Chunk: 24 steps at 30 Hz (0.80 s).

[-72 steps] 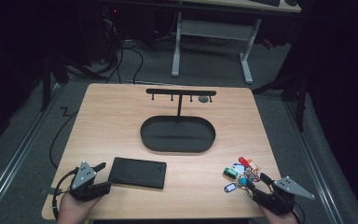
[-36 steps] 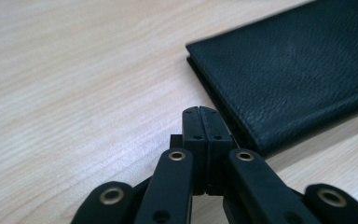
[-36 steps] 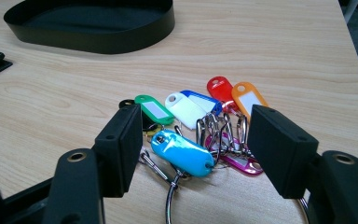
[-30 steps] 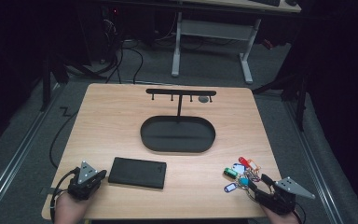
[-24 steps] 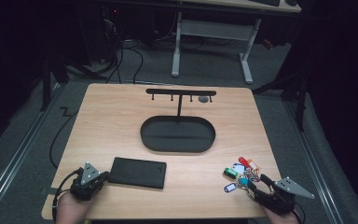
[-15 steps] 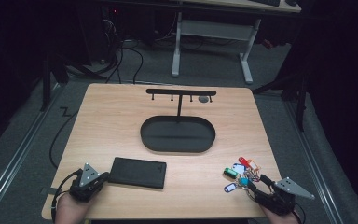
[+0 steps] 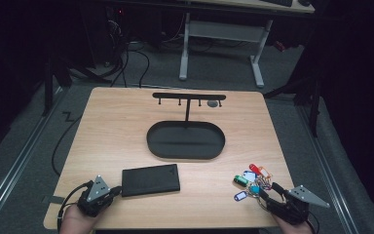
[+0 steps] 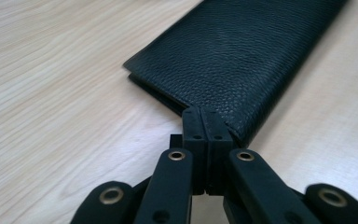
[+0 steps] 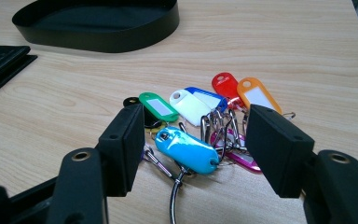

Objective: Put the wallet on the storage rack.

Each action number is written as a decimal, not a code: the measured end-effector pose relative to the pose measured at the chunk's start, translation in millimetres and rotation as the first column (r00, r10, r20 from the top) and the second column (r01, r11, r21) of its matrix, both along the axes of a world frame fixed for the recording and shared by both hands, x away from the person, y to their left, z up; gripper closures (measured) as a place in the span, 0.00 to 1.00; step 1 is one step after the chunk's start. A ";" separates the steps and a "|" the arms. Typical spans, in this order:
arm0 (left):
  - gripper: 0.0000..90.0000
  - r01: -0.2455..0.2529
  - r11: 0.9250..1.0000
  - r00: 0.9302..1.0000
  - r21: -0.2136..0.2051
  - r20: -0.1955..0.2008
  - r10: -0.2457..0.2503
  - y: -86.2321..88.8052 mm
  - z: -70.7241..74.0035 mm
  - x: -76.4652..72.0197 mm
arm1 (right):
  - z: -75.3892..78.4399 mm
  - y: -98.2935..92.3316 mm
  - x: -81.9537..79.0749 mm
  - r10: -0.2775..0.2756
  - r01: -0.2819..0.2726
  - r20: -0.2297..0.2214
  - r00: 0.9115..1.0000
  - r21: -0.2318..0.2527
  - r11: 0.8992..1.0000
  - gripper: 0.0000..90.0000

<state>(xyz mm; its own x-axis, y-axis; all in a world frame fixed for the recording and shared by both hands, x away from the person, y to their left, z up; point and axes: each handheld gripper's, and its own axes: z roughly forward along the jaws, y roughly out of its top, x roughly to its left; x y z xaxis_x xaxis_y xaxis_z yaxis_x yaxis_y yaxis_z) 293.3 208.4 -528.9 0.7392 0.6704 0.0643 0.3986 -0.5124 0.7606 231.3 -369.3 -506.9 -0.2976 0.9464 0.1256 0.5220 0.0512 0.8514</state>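
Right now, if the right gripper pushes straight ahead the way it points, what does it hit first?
Most likely the light blue key tag in the bunch of keys, which lies between the right gripper's open fingers. Depth is hard to judge.

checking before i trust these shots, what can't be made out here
- Wallet: left gripper view; its far end is cut off by the top edge, and the shut left gripper covers its near corner, so contact is unclear.
- Key tags: right gripper view; the labels are too small to read, and the right gripper's fingers hide some.
- Stand: high view; the small thing by its hooks is too small to identify.
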 end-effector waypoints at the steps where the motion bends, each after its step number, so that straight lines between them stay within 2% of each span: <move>1: 1.00 0.017 1.000 1.000 0.002 0.005 -0.017 -1.0 -0.1 -1.5 | 0.0 0.0 0.0 0.000 0.000 0.000 1.000 0.000 1.000 0.42; 3: 0.98 0.060 0.998 0.998 0.018 0.016 -0.060 -6.4 0.4 -6.6 | -1.1 -0.8 -0.1 -0.004 0.004 -0.004 1.000 0.007 1.000 0.43; 9: 0.97 0.093 0.995 0.995 0.029 0.018 -0.093 -15.9 1.8 -12.5 | -1.5 -0.9 0.2 -0.003 0.003 -0.007 1.000 0.012 1.000 0.43; 14: 0.98 0.143 0.989 0.989 0.033 0.021 -0.144 -23.2 2.7 -16.8 | -1.1 -2.9 0.0 -0.003 0.003 -0.002 1.000 0.008 1.000 0.43; 21: 0.97 0.167 0.986 0.986 0.028 0.021 -0.167 -24.4 4.5 -18.7 | -0.4 -3.7 -0.3 -0.008 0.008 0.001 1.000 0.009 1.000 0.43; 24: 0.96 0.149 0.989 0.988 0.013 0.041 -0.150 -19.9 9.3 -19.7 | 0.0 -4.2 -0.8 -0.009 0.009 0.005 1.000 0.006 1.000 0.43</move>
